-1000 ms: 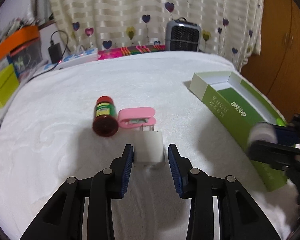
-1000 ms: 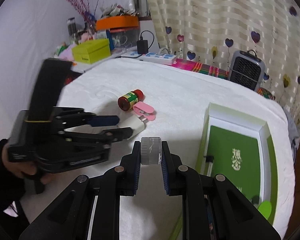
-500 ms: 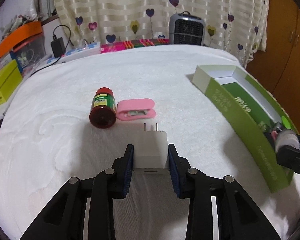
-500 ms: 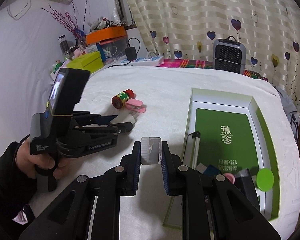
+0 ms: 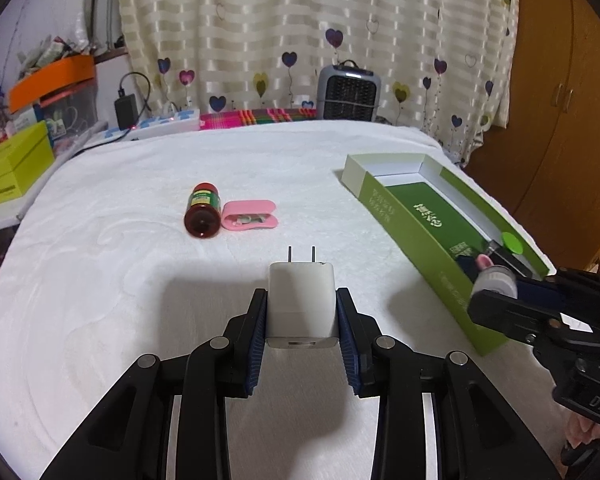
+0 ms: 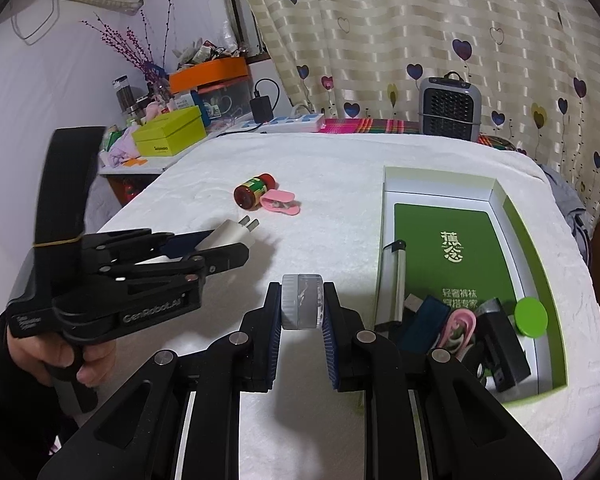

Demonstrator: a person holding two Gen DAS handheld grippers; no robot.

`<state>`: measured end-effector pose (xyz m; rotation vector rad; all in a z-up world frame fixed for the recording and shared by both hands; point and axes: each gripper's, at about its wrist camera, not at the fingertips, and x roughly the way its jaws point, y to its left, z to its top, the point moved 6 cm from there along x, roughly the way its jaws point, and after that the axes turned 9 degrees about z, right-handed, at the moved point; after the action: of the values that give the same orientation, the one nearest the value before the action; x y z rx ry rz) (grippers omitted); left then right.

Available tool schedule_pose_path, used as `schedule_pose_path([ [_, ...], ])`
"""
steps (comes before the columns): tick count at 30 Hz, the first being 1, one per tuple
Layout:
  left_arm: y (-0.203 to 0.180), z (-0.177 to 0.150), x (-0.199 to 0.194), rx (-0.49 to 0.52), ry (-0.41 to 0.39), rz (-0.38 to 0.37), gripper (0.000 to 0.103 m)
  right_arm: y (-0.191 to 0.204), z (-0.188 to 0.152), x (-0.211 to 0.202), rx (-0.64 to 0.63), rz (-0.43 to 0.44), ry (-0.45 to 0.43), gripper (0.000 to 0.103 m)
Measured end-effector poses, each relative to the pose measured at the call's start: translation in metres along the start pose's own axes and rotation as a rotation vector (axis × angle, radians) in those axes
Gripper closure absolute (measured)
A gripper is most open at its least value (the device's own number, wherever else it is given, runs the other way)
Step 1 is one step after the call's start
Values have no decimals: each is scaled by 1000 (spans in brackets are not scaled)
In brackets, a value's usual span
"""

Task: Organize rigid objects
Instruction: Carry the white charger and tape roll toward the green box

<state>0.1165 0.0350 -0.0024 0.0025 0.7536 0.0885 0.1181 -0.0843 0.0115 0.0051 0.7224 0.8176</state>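
Note:
My left gripper (image 5: 302,312) is shut on a white plug adapter (image 5: 302,302) and holds it above the white cloth, prongs forward; it also shows in the right wrist view (image 6: 228,236). My right gripper (image 6: 302,308) is shut on a small clear round jar (image 6: 302,306), held above the cloth just left of the open green box (image 6: 534,248); the jar also shows in the left wrist view (image 5: 494,280). The box (image 5: 400,216) holds several small items at its near end. A red-capped bottle (image 5: 203,216) and a pink case (image 5: 250,220) lie side by side mid-table.
A grey heater (image 5: 348,94), a power strip (image 5: 160,126) and a yellow-green box (image 5: 12,164) stand beyond the far and left edges of the table. A wooden wardrobe (image 5: 560,120) is at the right.
My left gripper closed on the white plug adapter and lifted it off the cloth. My right gripper moved with the jar toward the near end of the green box.

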Motion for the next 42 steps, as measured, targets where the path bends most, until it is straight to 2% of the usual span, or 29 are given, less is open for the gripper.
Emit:
schedule_pose_path([
  [18, -14, -16, -72, -48, -108, -69, 71, 30, -11, -37, -22, -48, -58, 83],
  [42, -36, -21, -107, -32, -158, -111, 71, 42, -14, -63, -40, -66, -107, 83],
])
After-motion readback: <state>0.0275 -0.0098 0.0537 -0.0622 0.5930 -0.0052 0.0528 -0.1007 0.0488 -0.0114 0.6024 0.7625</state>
